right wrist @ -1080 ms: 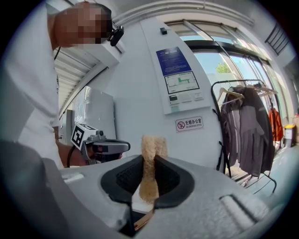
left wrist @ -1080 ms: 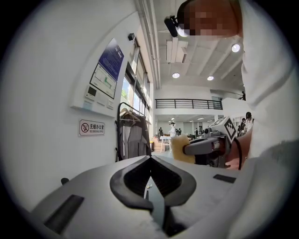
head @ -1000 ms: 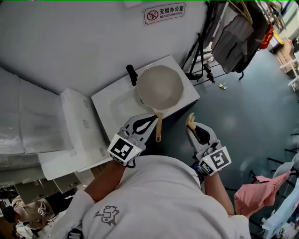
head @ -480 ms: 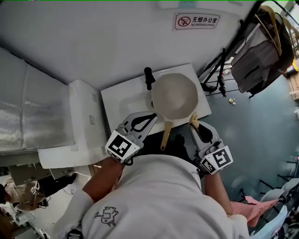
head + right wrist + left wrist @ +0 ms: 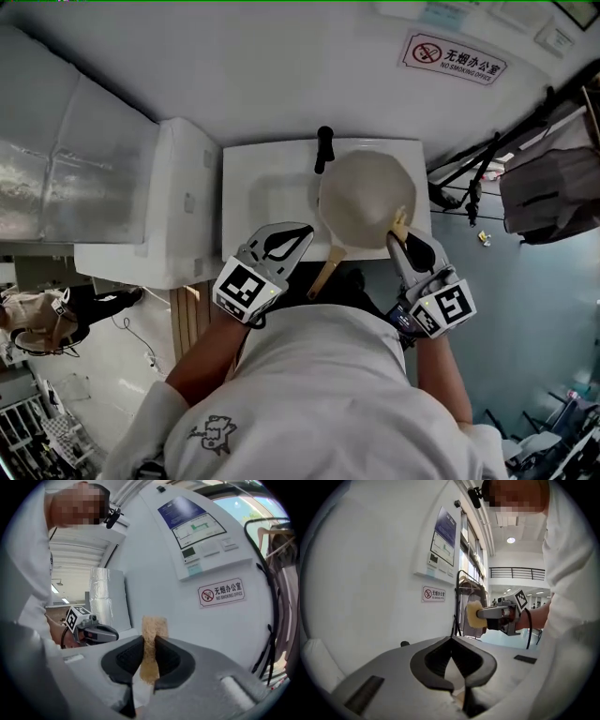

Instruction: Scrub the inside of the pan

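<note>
A cream pan (image 5: 364, 199) sits in the white sink (image 5: 267, 202), its wooden handle (image 5: 324, 274) pointing at me. My right gripper (image 5: 403, 234) is shut on a yellow sponge (image 5: 399, 225), held over the pan's right rim. In the right gripper view the sponge (image 5: 152, 637) stands upright between the jaws of that gripper (image 5: 149, 644). My left gripper (image 5: 305, 231) hovers left of the handle, above the sink's front edge. Its jaws (image 5: 452, 641) are shut with nothing between them. The left gripper view also shows the right gripper (image 5: 502, 617) and its sponge (image 5: 474, 615).
A black faucet (image 5: 324, 148) rises behind the pan. A white cabinet (image 5: 178, 211) and a silver wrapped duct (image 5: 66, 164) stand to the left. Black stand legs (image 5: 476, 173) and a grey bag (image 5: 553, 192) are at the right. A no-smoking sign (image 5: 457, 56) hangs on the wall.
The sink and pan have come nearer and more central in the head view. My right gripper has carried the sponge from beside the sink up to the pan's rim. The left gripper stays shut.
</note>
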{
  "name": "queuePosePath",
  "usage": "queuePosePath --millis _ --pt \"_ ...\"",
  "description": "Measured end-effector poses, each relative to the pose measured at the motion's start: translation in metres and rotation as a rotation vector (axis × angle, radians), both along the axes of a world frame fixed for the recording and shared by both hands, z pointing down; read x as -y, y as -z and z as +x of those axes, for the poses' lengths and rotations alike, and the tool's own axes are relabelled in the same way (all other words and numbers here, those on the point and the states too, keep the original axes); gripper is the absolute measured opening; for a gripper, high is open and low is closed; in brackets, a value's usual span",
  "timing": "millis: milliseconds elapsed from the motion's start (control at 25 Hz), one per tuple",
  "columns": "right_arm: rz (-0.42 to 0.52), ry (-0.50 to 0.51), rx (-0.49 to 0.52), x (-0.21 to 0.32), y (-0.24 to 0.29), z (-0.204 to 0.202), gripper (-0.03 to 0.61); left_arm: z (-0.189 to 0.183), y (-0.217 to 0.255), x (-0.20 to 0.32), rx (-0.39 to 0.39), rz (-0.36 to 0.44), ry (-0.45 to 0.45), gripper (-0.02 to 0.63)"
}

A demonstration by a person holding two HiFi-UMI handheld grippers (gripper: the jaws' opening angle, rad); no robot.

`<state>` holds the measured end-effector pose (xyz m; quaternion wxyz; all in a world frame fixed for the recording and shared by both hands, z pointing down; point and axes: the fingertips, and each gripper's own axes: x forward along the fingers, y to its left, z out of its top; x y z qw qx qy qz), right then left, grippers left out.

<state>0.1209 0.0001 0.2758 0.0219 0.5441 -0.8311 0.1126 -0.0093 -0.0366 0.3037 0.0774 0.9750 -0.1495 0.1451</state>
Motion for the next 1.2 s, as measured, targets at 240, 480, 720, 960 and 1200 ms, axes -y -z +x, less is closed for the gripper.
queuePosePath --millis 240,480,720,960,1200 --pt "-0.036 0.107 0.034 0.016 -0.023 0.034 0.058 0.021 -0.045 -0.008 0.085 -0.062 0.107 0.003" --pt "-0.084 0.194 0.056 0.033 -0.053 0.051 0.058 0.028 -0.102 -0.023 0.143 -0.135 0.202 0.020" --pt "-0.144 0.228 0.081 0.048 -0.083 0.051 0.058 0.023 -0.169 -0.044 0.248 -0.245 0.242 0.062" --pt "-0.190 0.263 0.087 0.056 -0.101 0.041 0.058 0.021 -0.236 -0.072 0.369 -0.380 0.175 0.141" --pt "-0.235 0.280 0.074 0.059 -0.121 0.035 0.058 0.011 -0.284 -0.087 0.484 -0.458 0.174 0.173"
